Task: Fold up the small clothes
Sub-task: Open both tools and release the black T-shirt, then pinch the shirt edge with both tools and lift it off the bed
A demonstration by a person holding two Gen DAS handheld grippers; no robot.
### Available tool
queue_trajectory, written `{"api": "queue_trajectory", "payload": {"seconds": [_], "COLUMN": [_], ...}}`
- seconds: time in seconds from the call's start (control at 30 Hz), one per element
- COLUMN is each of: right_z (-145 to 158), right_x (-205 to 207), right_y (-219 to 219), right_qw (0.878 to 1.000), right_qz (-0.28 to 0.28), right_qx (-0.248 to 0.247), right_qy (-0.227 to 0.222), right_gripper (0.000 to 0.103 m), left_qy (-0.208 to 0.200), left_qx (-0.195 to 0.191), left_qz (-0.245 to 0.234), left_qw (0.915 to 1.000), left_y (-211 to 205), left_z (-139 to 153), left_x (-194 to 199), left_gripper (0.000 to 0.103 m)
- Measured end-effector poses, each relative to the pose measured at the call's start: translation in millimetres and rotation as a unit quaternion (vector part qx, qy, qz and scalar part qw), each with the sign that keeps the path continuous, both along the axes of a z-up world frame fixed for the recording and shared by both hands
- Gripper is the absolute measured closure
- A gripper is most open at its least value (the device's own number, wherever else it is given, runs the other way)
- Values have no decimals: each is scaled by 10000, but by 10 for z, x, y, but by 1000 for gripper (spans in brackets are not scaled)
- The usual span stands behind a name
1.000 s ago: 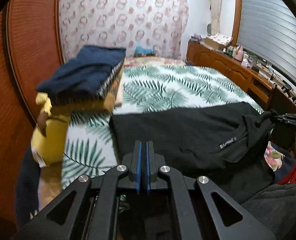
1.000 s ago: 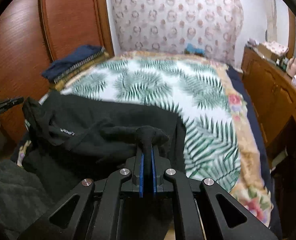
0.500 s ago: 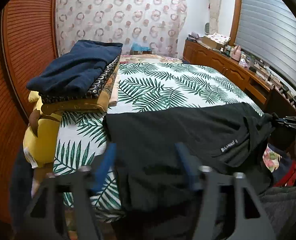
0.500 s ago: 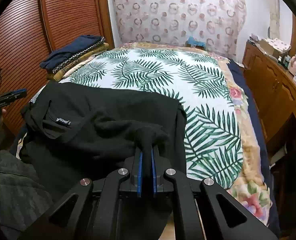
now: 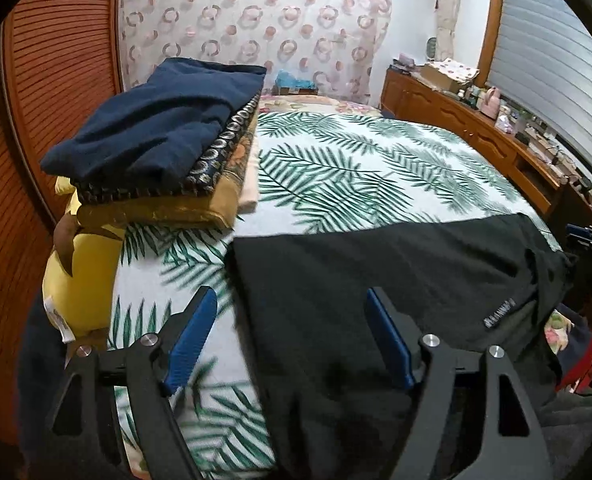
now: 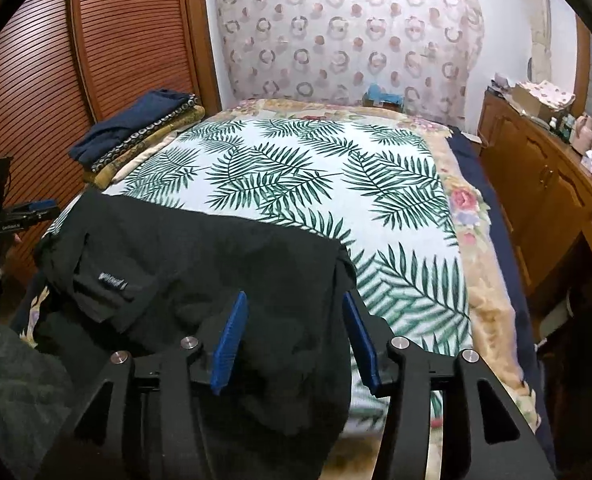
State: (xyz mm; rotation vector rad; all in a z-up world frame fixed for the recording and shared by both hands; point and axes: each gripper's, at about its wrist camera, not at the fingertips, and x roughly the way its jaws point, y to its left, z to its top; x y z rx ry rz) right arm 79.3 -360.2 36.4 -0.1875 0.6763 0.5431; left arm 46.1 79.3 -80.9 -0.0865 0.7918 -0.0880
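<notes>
Hovering level over the bed's (image 5: pixel 356 168) near edge, the left tool (image 5: pixel 292 336) and right tool (image 6: pixel 294 338) both gape, released, gripping nothing. Black garment (image 5: pixel 376 280) lies spread beneath them; folded clothes stack (image 5: pixel 156 140) sits at ten o'clock.

Left gripper (image 5: pixel 290 338) and right gripper (image 6: pixel 294 338), matte black angular linkage arms, triangular cutouts, silver round screws, ribbed blue finger pads (image 5: pixel 190 338)

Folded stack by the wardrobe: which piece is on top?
The plain navy garment tops the folded stack. Under it lies a dark piece with a ring pattern, then a mustard-gold one. It is the only unpatterned dark blue piece there.
</notes>
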Motion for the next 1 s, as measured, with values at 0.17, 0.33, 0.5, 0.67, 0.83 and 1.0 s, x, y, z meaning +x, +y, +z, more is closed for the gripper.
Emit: {"api": "queue_trajectory", "payload": {"seconds": [0.17, 0.33, 0.5, 0.67, 0.83, 1.0], "right_z": [-131, -255, -334, -344, -359, -375], "right_x": [369, 687, 822, 844, 815, 774], "right_y": [133, 230, 303, 289, 316, 358], "right_qw": [9999, 9992, 9985, 9986, 9988, 9991], "right_qz": [-49, -142, -118, -88, -105, -11], "right_qx": [-33, -140, -201, -127, -166, -192], "right_qy": [121, 338, 499, 511, 451, 380], "right_gripper": [50, 46, 45, 39, 38, 38], "left_qy": [179, 337, 443, 546, 501, 416], "left_qx": [41, 129, 114, 42, -91, -150], "left_qz": [21, 18, 7, -31, -164, -218], "left_qw": [9998, 9993, 9990, 9985, 9986, 9988], "left_y": [64, 87, 134, 153, 133, 126], "left_z": [-104, -194, -254, -338, -366, -353], "left_x": [260, 420, 498, 539, 530, 534], "left_gripper": [26, 26, 26, 26, 28, 46]}}
